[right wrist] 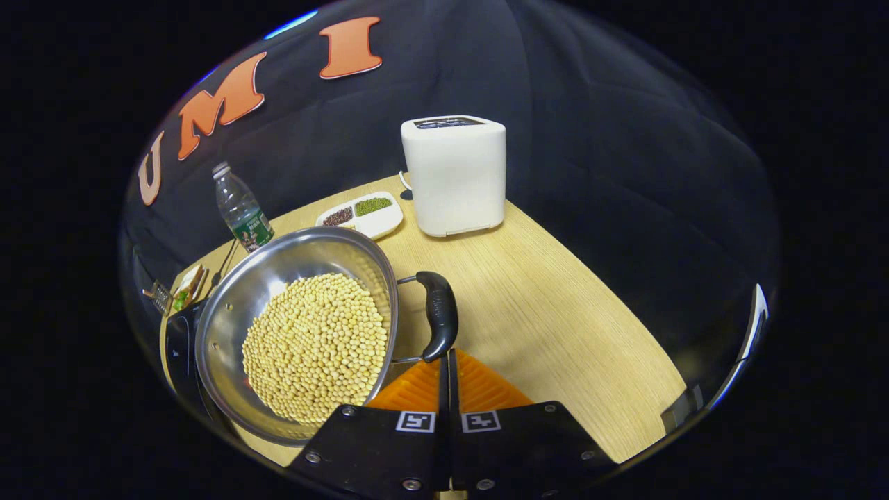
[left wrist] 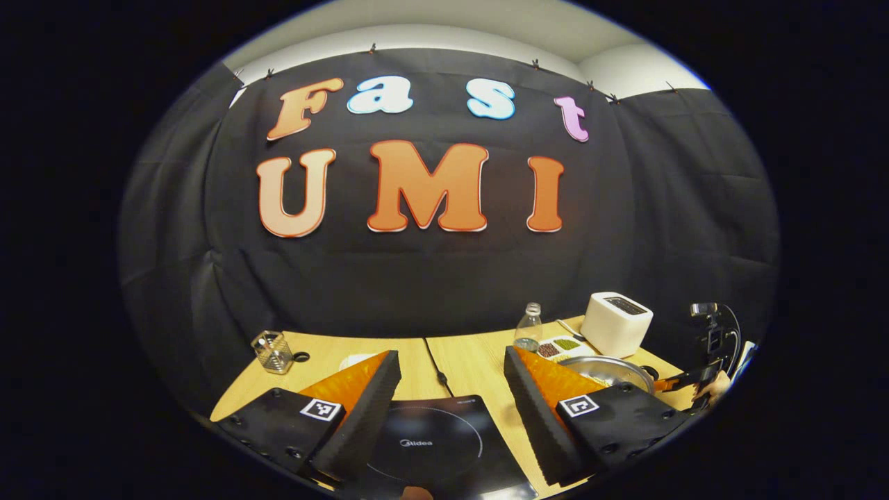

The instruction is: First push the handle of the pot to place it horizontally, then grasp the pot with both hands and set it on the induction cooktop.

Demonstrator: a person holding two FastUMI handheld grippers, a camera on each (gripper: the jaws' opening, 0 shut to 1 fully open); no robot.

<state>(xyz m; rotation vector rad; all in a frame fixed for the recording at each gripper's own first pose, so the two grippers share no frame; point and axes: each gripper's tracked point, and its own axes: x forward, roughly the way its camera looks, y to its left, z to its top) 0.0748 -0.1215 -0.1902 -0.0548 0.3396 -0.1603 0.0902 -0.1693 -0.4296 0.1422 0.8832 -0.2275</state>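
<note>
on the wooden surface [right wrist: 555,305], the right tool [right wrist: 448,364], closed and empty, should nudge the pot [right wrist: 229,312] handle [right wrist: 441,312] gently sideways, while the left tool [left wrist: 451,389] gapes empty.

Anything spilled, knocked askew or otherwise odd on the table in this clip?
Nothing stands out. The pot holds its yellow beans with none on the table. The toaster and bottle stand upright. The right hand-held gripper sits shut at the pot's handle; the left hand-held gripper hangs open over the cooktop.
</note>
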